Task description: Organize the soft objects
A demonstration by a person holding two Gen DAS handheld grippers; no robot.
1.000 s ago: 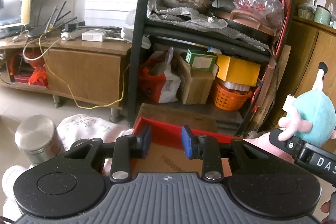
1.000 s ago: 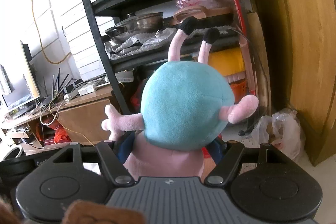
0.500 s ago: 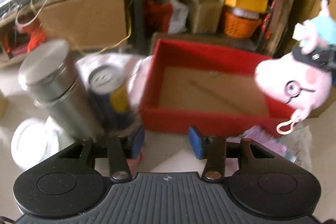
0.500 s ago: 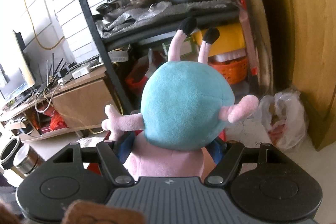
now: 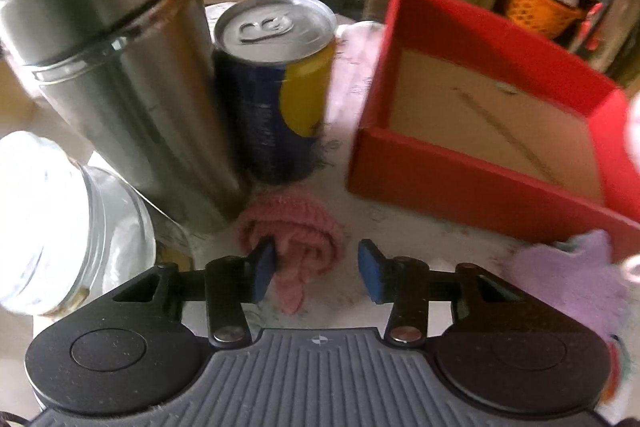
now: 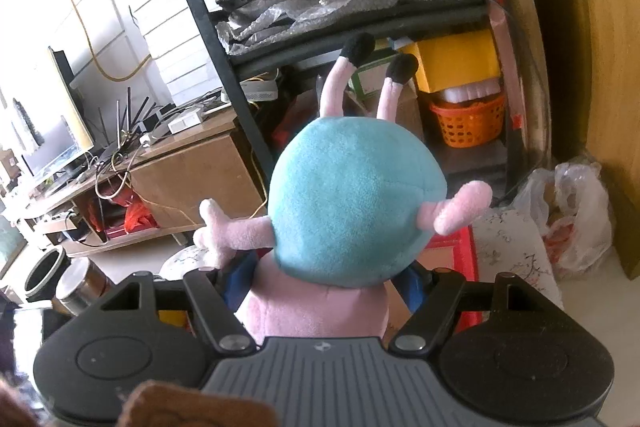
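Note:
My left gripper (image 5: 316,269) is open, low over the table, with a crumpled pink knitted cloth (image 5: 294,239) between its blue pads, nearer the left one. An empty red box (image 5: 480,131) with a cardboard floor sits just beyond to the right. A lilac soft item (image 5: 568,275) lies at its near right corner. My right gripper (image 6: 324,279) is shut on a pink pig plush with a teal body (image 6: 352,203), held upside down in the air, legs up. Part of the red box (image 6: 466,259) shows beneath the plush.
A steel canister (image 5: 112,55), a blue and yellow drink can (image 5: 276,87) and a glass jar (image 5: 60,223) stand close left of the pink cloth. A black shelf rack (image 6: 360,23) with pots, a low wooden bench (image 6: 168,163) and a wooden cabinet (image 6: 600,47) lie behind.
My left gripper dropped down and forward toward the table, and the pink cloth came between its pads. My right gripper tilted lower with the plush still held.

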